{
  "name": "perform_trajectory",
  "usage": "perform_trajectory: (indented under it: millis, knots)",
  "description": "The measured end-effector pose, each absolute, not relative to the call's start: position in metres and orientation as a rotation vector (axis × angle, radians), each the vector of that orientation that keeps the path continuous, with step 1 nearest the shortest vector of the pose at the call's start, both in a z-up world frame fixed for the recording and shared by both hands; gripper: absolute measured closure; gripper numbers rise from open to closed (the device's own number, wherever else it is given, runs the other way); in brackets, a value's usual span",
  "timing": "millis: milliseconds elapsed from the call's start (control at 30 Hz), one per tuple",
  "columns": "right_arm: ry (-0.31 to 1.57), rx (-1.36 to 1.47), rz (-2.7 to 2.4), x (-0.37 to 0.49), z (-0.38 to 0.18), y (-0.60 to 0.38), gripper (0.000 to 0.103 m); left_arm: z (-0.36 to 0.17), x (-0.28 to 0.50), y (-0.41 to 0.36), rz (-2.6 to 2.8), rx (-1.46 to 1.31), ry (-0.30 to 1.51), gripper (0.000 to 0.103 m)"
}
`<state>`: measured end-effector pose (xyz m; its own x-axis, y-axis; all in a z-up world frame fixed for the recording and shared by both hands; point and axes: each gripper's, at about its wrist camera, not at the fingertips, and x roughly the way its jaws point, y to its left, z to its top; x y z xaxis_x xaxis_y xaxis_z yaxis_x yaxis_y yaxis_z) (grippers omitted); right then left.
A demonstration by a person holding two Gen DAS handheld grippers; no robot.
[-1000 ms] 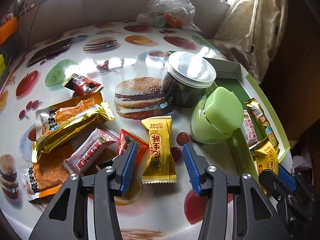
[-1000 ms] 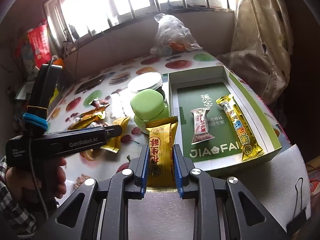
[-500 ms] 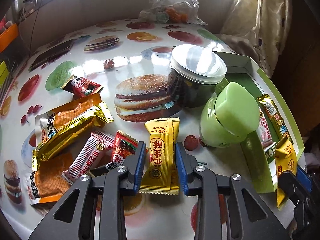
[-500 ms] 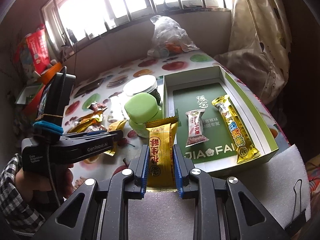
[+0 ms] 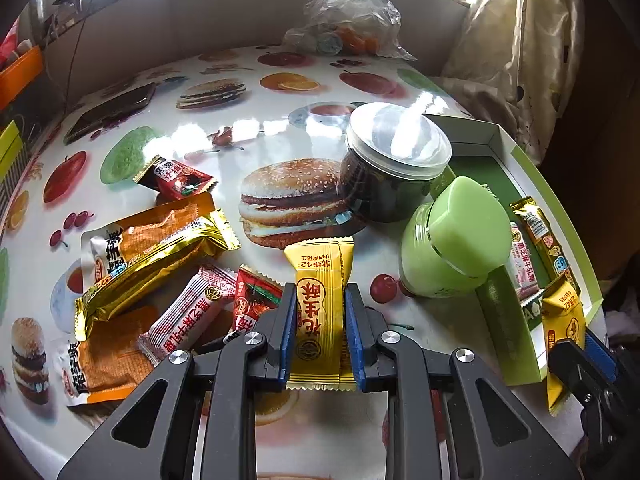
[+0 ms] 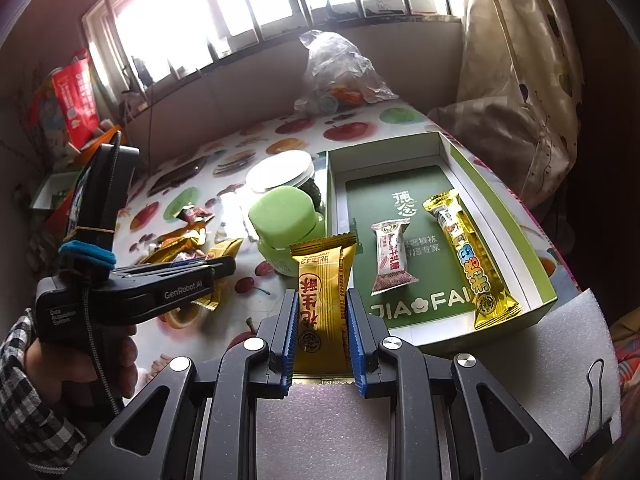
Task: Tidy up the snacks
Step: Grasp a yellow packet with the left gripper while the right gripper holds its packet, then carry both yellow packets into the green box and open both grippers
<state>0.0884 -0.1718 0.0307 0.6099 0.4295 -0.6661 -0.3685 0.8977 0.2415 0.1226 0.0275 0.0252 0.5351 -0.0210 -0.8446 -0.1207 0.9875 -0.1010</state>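
Observation:
On the fruit-print table lies a yellow snack packet (image 5: 320, 264), and my left gripper (image 5: 320, 296) is closing its jaws on it, the blue pads touching both sides. My right gripper (image 6: 322, 300) is shut on a second yellow packet (image 6: 320, 268), held just left of the green box (image 6: 548, 280). In that box lie a pink-white snack (image 6: 390, 256) and a long gold bar (image 6: 468, 256). The right gripper's packet (image 5: 560, 320) also shows at the right edge of the left wrist view.
A green jar (image 5: 452, 248) and a dark jar with a clear lid (image 5: 396, 160) stand between the loose snacks and the box. Gold (image 5: 152, 264), orange (image 5: 160, 224), pink-white (image 5: 188, 316) and red (image 5: 256, 300) packets lie left. A plastic bag (image 5: 348, 20) sits far back.
The left gripper's jaws have come together from wide apart onto the yellow packet on the table. The right gripper still holds its packet in the same place.

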Motion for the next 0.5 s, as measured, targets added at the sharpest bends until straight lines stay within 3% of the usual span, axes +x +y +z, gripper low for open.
perform_trajectory:
  millis: [500]
  knots:
    - [0.737,0.066,0.462,0.078,0.050,-0.170,0.081,0.072,0.095,0.023,0.008,-0.179,0.904,0.079]
